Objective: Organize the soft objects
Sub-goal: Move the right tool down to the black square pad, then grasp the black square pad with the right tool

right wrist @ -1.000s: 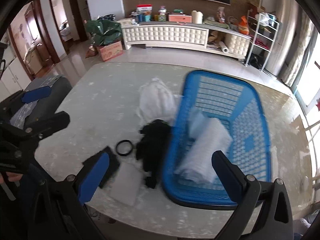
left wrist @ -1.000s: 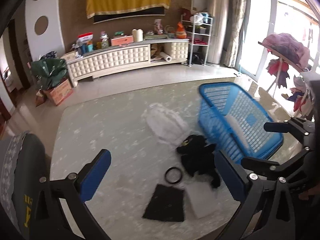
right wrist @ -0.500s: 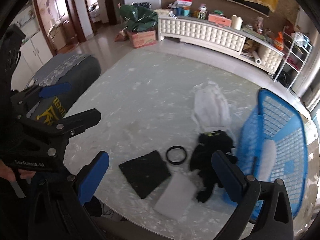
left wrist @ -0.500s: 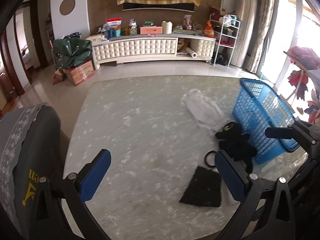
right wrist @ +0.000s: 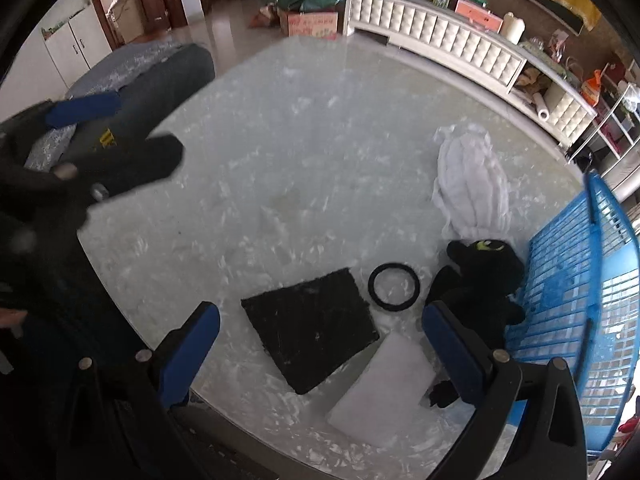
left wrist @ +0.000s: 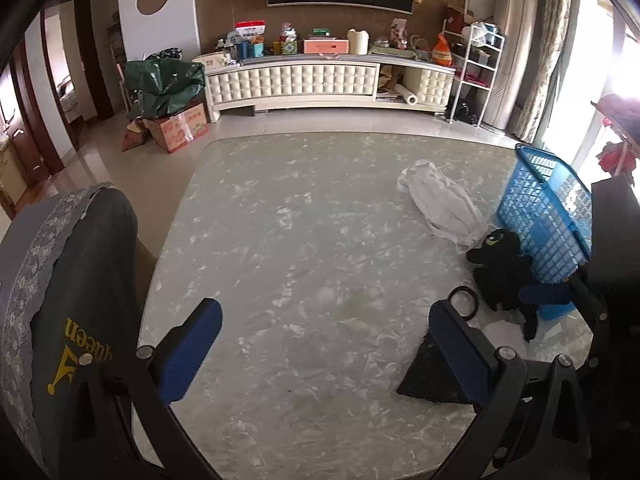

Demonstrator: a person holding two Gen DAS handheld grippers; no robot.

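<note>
On the marbled table [right wrist: 288,160] lie a black square pad [right wrist: 312,328], a white pad [right wrist: 384,396], a black ring [right wrist: 394,287], a black plush toy [right wrist: 480,280] and a crumpled white cloth [right wrist: 472,188]. A blue basket [right wrist: 568,300] stands at the right, touching the plush toy. My right gripper [right wrist: 320,332] hangs open over the black pad, holding nothing. My left gripper [left wrist: 324,332] is open and empty above bare table, left of the black pad [left wrist: 428,376] and the ring [left wrist: 464,300]. The plush toy [left wrist: 502,268] and the basket [left wrist: 544,216] sit at that view's right edge.
A chair with a grey patterned cover [left wrist: 68,280] stands at the table's left edge. Beyond the table are a white TV cabinet [left wrist: 320,80], a green bag on a cardboard box [left wrist: 176,120] and a white rack [left wrist: 476,72].
Both views have swung to the left. The right gripper has drawn back from the basket and now hangs over the black pad. The objects on the table have not moved.
</note>
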